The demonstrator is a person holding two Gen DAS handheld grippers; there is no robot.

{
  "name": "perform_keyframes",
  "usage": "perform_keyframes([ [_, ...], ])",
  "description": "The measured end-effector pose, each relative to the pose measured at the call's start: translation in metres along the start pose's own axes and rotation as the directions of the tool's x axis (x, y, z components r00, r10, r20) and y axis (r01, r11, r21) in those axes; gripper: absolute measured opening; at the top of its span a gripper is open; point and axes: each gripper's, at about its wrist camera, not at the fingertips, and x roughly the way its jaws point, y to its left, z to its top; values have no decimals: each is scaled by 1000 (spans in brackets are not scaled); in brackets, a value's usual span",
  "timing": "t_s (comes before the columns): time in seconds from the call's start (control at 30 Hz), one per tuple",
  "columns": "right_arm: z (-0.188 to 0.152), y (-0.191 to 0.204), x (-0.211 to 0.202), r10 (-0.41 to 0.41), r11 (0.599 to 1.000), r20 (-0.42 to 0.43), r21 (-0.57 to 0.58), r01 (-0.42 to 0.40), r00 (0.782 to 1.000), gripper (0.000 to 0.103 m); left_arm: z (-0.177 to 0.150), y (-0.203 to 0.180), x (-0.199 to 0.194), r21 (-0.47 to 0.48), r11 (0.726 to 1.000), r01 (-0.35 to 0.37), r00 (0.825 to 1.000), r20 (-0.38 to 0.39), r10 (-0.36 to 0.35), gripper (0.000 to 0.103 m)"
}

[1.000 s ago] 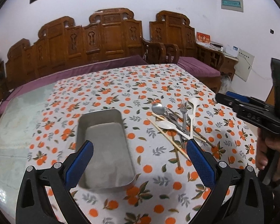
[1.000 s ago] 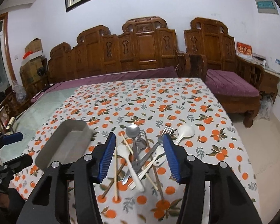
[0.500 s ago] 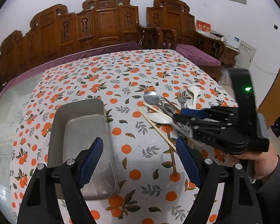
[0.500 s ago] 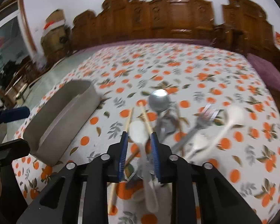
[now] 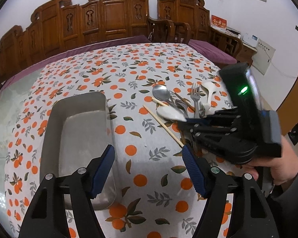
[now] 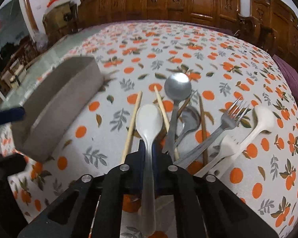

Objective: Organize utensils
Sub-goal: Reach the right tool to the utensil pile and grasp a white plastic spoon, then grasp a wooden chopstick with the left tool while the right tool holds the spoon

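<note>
The white spoon (image 6: 149, 123) was found clamped by its handle in the right gripper (image 6: 148, 152), long axis along the fingers, while the tray (image 5: 77, 107) lay leftward beneath the half-open, empty left gripper (image 5: 149, 168).

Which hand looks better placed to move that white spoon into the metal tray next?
The right. Its claw has just closed on the white spoon's handle. The left claw holds nothing, with its jaws apart over the tablecloth beside the metal tray.
</note>
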Motion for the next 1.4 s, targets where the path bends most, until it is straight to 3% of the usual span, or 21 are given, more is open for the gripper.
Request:
perform_keyframes([
  [0.2, 5, -22, -30, 29, 996, 94, 80, -36, 995, 8, 7, -12, 14, 8, 1000, 15, 1000, -17, -15, 60],
  [0.47, 4, -44, -48, 13, 992, 138, 121, -30, 990, 8, 21, -36, 55, 14, 999, 34, 997, -66, -33, 45],
  [0.97, 6, -50, -56, -8, 991, 167, 134, -15, 986, 9, 31, -35, 119, -7, 998, -61, 983, -176, 59, 28],
  [1.07, 6, -49, -56, -9, 992, 168, 129, -13, 986, 9, 30, -34, 117, -4, 998, -61, 984, -170, 60, 25],
  [1.2, 7, -45, -56, -10, 993, 164, 121, -10, 986, 9, 29, -31, 115, -22, 999, -36, 983, -179, 32, 5],
  [1.4, 9, -32, -59, -9, 995, 168, 103, -8, 986, 9, 26, -22, 102, -52, 999, 14, 985, -171, -23, 4],
])
